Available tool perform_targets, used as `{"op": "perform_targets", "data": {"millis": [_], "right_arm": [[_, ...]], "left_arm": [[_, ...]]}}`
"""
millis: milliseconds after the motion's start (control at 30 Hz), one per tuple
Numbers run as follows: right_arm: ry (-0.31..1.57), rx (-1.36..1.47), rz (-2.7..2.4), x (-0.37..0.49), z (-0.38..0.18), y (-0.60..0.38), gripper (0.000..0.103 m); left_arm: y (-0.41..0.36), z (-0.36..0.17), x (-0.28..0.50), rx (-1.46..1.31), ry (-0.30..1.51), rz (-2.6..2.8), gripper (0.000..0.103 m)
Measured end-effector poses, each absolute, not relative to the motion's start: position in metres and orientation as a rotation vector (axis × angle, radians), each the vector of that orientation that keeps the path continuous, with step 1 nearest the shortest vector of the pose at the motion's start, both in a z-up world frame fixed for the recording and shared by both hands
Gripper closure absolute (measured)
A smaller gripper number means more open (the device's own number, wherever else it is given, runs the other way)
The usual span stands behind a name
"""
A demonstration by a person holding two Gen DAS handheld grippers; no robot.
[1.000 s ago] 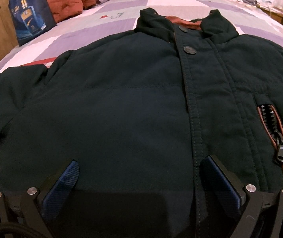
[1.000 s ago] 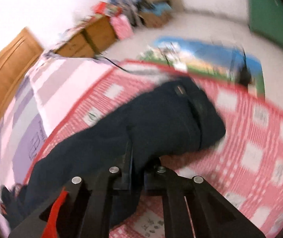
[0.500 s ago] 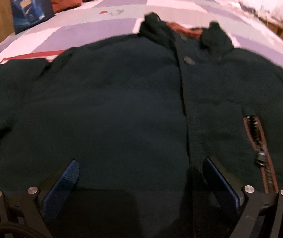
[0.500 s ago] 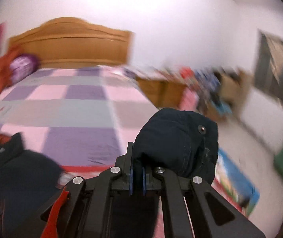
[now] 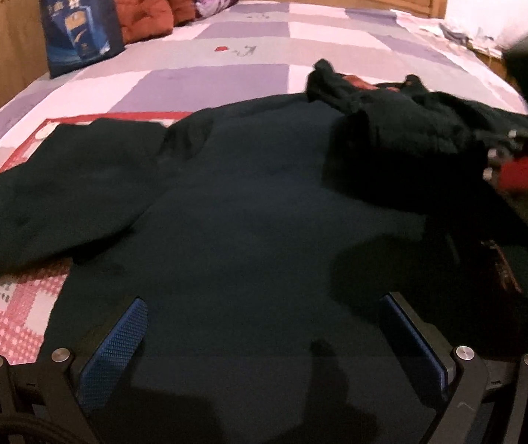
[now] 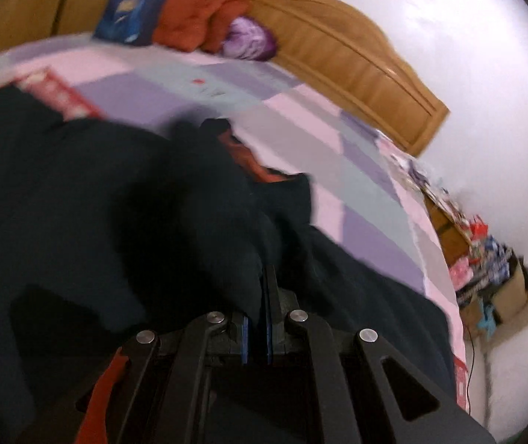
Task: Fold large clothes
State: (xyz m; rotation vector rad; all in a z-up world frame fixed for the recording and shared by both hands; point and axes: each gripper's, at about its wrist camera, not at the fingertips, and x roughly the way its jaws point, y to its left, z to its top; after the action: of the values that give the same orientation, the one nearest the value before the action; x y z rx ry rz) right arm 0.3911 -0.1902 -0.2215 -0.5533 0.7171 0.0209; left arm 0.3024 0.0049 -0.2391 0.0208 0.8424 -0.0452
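Swung in from the bedside, the right gripper [image 6: 256, 288] now carries the sleeve [image 5: 393, 137] across the jacket [image 5: 245, 222] on the bed [image 5: 227, 74], jaws pinching its cuff. Spread wide, the left gripper [image 5: 264, 340] hovers near the hem; the sleeve points leftward over the chest.

A dark jacket [image 5: 249, 222] is spread flat on the bed [image 5: 227, 70]. The left hand-held gripper [image 5: 260, 336] is held open low over its lower part. One sleeve [image 5: 404, 137] is carried over the chest by the right hand-held gripper [image 5: 500, 148], which is blurred. A blue bag [image 5: 79, 26] is seen beside orange cushions [image 5: 149, 3].
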Motion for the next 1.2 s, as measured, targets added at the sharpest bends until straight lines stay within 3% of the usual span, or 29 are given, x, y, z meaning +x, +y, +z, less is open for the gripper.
{"op": "perform_targets", "data": {"millis": [200, 467, 700, 833, 900, 967, 1033, 1200], "right_arm": [[0.653, -0.62, 0.039, 0.38, -0.229, -0.162, 0.097], [0.771, -0.645, 0.064, 0.393, -0.273, -0.146, 0.096], [0.753, -0.679, 0.086, 0.383, -0.278, -0.137, 0.088], [0.786, -0.611, 0.108, 0.377, -0.271, -0.144, 0.057], [0.789, -0.566, 0.122, 0.373, -0.264, -0.147, 0.049], [0.775, -0.529, 0.181, 0.367, -0.257, -0.146, 0.025], [0.731, -0.553, 0.193, 0.364, -0.255, -0.14, 0.019], [0.768, -0.592, 0.164, 0.392, -0.267, -0.123, 0.019]], "left_arm": [[0.027, -0.248, 0.308, -0.041, 0.865, -0.006, 0.0], [0.024, -0.266, 0.315, 0.009, 0.911, -0.007, 0.0], [0.017, -0.285, 0.314, 0.03, 0.942, -0.003, 0.0], [0.016, -0.29, 0.311, 0.031, 0.932, 0.002, 0.0], [0.016, -0.291, 0.311, 0.029, 0.93, 0.002, 0.0], [0.017, -0.292, 0.31, 0.025, 0.931, 0.001, 0.0], [0.017, -0.293, 0.31, 0.023, 0.932, 0.002, 0.0], [0.018, -0.294, 0.31, 0.02, 0.933, 0.003, 0.0]]}}
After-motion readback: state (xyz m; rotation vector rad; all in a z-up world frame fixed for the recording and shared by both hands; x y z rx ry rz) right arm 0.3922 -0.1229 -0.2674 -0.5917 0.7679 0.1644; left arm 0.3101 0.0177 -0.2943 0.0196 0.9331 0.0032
